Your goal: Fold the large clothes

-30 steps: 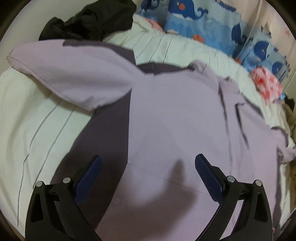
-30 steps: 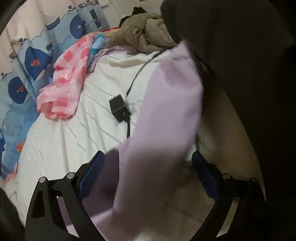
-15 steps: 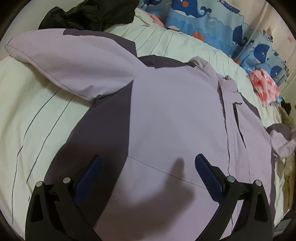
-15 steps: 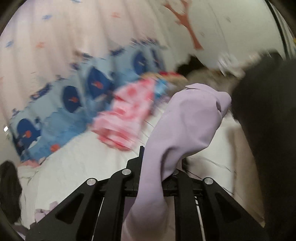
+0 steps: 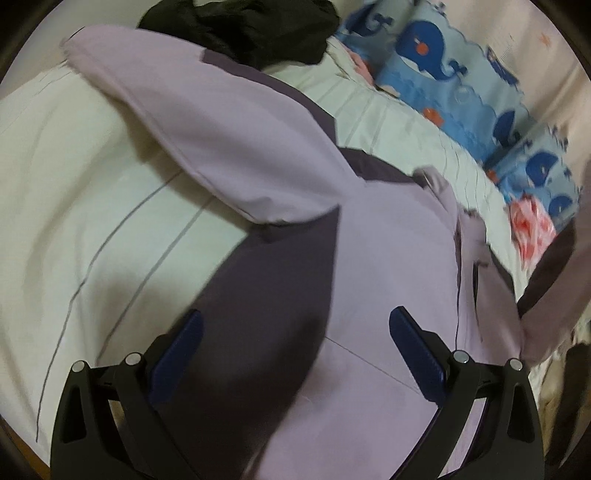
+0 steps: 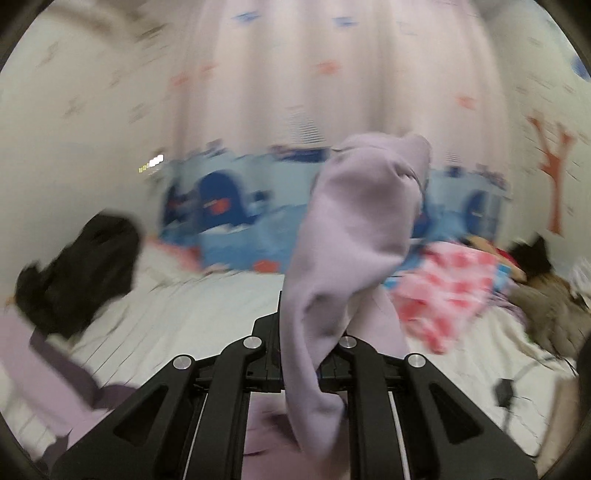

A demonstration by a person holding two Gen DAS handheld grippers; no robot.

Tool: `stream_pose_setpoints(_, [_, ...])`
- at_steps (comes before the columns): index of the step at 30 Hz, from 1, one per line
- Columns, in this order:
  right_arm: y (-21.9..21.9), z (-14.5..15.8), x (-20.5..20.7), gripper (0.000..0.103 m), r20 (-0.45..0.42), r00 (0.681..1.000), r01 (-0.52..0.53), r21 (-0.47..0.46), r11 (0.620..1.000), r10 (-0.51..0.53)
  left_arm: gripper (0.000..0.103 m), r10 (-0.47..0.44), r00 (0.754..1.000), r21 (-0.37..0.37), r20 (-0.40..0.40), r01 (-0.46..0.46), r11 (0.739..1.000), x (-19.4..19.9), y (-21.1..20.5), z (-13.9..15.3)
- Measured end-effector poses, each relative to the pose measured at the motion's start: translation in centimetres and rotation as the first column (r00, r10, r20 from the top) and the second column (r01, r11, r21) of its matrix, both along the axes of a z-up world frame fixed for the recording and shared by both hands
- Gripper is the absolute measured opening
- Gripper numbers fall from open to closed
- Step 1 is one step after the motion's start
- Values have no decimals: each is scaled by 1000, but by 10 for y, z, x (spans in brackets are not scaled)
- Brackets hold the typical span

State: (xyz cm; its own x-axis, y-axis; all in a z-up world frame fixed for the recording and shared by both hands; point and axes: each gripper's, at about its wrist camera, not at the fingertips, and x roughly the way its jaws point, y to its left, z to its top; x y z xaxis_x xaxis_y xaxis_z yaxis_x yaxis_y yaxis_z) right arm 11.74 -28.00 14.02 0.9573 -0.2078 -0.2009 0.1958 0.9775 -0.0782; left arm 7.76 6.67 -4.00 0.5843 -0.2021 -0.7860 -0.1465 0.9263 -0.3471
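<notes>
A large lilac jacket [image 5: 388,266] with dark purple panels lies spread on a white striped bed [image 5: 74,206]. One sleeve [image 5: 207,125] stretches to the upper left. My left gripper [image 5: 295,332] hovers open over the jacket's lower body, nothing between its blue pads [image 5: 410,332]. At the right edge the other sleeve [image 5: 554,295] is lifted off the bed. In the right wrist view my right gripper [image 6: 306,328] is shut on that lilac sleeve [image 6: 354,236], whose cuff stands up above the jaws, high over the bed.
A black garment [image 5: 251,29] lies at the bed's far left corner. Blue whale-print bedding [image 5: 461,70] lines the wall side. A pink checked cloth [image 6: 443,291] and a brown garment [image 6: 546,306] lie to the right, with a black charger and cable [image 6: 502,391] nearby.
My right gripper closed on the lilac sleeve, then swung it up and over toward the jacket while rolling. My left gripper shifted slightly across the jacket and stayed open.
</notes>
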Motion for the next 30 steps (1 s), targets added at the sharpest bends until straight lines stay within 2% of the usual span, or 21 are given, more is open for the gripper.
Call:
stream_pose_setpoints(4, [94,-59,27,10,-133,985,-122,-71,990,111,96,50,999,-39,0,-50,998,0,25,4])
stream_pose_setpoints(6, [137,-114,41,14,-243,959,-176,-114,978,144,96,71,997,-53,-10,-71,996,1,36,4])
stream_pose_setpoints(7, [154,-146,51,17,-335,929,-210,-122,970,159,96,78,997,-62,-15,-79,995,1,40,3])
stream_pose_setpoints(8, [164,-171,58,24,-406,897,-241,-116,963,176,96,85,996,-76,-21,-86,993,1,45,3])
stream_pose_setpoints(9, [174,-199,65,29,-486,850,-280,-95,955,201,96,88,996,-89,-28,-90,992,1,49,2])
stream_pose_setpoints(11, [188,-238,71,34,-588,781,-319,-84,944,211,96,92,995,-111,-38,-96,989,-1,55,0])
stream_pose_setpoints(13, [192,-241,65,47,-566,796,-328,-107,939,214,96,98,994,-131,-50,-104,986,-2,60,-3])
stream_pose_setpoints(14, [192,-237,62,71,-557,800,-329,-101,939,221,96,102,993,-139,-55,-109,984,-2,63,-4])
stream_pose_setpoints(15, [193,-233,59,82,-544,811,-327,-113,938,217,96,106,993,-150,-60,-114,982,-2,64,-5])
stream_pose_setpoints(17, [200,-224,45,86,-493,851,-325,-222,919,182,96,114,991,-159,-68,-123,980,-2,66,-7])
stream_pose_setpoints(20, [225,-215,33,94,-405,898,-336,-380,862,172,96,116,990,-172,-77,-128,977,-2,65,-9])
stream_pose_setpoints(22, [248,-216,48,95,-407,903,-326,-447,833,135,96,103,992,-170,-69,-113,979,-3,61,-7])
stream_pose_setpoints(23, [256,-220,58,95,-425,897,-322,-451,832,116,96,96,993,-161,-62,-105,981,-4,59,-5])
stream_pose_setpoints(25, [265,-235,88,92,-510,858,-324,-447,834,60,96,88,995,-146,-52,-94,985,-4,56,-3])
stream_pose_setpoints(26, [263,-244,107,67,-565,823,-334,-395,856,61,96,85,995,-146,-52,-91,985,-4,55,-2])
stream_pose_setpoints(27, [252,-245,117,46,-597,796,-331,-293,897,99,96,82,995,-152,-54,-89,984,-3,56,-2])
stream_pose_setpoints(28, [242,-242,124,41,-607,786,-298,-204,933,118,96,80,995,-159,-55,-88,983,-3,57,-3])
stream_pose_setpoints(29, [227,-235,127,30,-590,793,-254,-93,963,152,96,79,995,-163,-57,-87,983,-3,58,-3])
stream_pose_setpoints(30, [210,-226,127,26,-559,806,-222,17,975,194,96,77,995,-167,-58,-86,982,-3,59,-3])
